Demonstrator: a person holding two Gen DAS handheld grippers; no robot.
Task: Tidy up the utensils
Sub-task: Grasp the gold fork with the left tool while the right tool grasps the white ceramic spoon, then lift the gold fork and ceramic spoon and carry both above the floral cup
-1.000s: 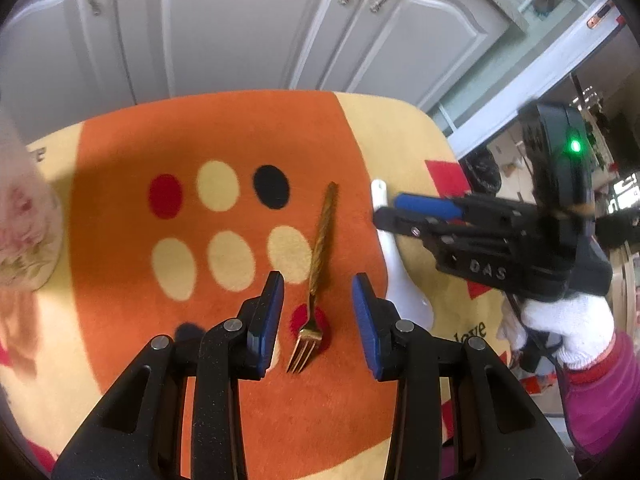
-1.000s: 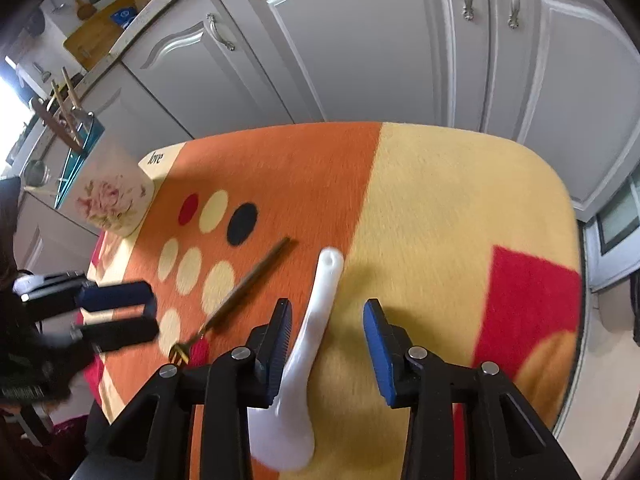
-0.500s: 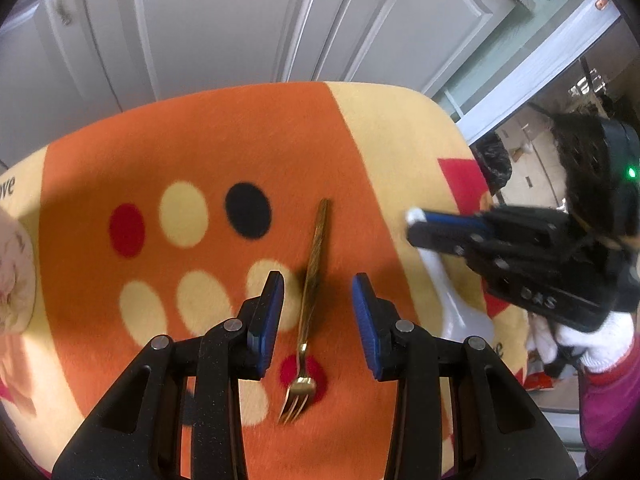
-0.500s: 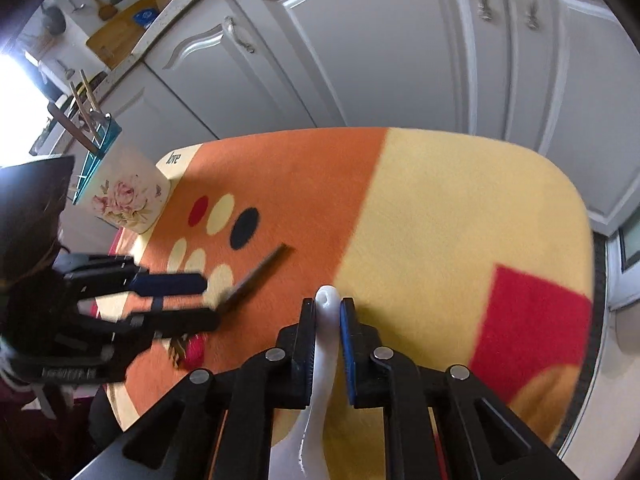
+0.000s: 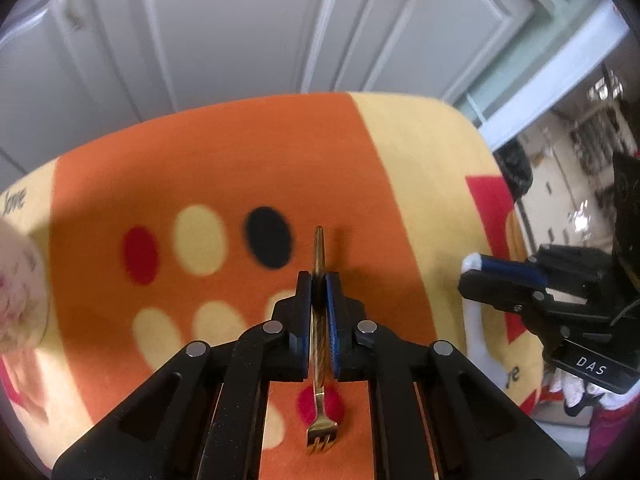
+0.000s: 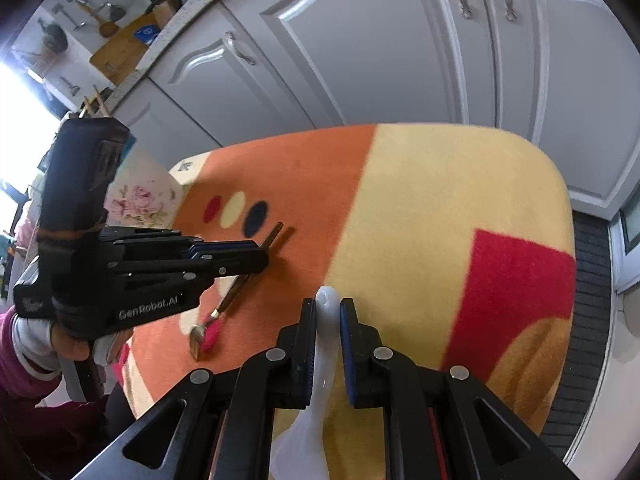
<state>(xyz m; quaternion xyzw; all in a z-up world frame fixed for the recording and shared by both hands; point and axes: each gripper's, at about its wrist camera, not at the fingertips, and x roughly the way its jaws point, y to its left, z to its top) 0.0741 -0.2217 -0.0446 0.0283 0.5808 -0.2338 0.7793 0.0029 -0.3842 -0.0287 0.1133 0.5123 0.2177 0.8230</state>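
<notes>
The left tool point(image 5: 319, 280) was clamped on the fork point(image 5: 319, 336), its blue pads point(image 5: 332, 320) pressed against the gold handle partway along. The handle tip stuck out past the fingertips toward the cabinets point(image 5: 240, 28), and the tines pointed back toward the camera, over a red dot on the orange part of the cloth point(image 5: 240, 160) covering the bench. Whether the fork had left the cloth could not be told from either view.

The right tool point(image 6: 328, 308) gripped the spoon point(image 6: 322, 360) by its white handle; the handle's rounded end showed just above the fingertips, while the bowl ran down out of view between the tool's arms. The spoon sat over the yellow part of the cloth, near its border with the orange (seen from the left wrist, it lay well to the right of the fork).

A floral cup point(image 6: 142, 200) stood at the far left corner of the bench.
</notes>
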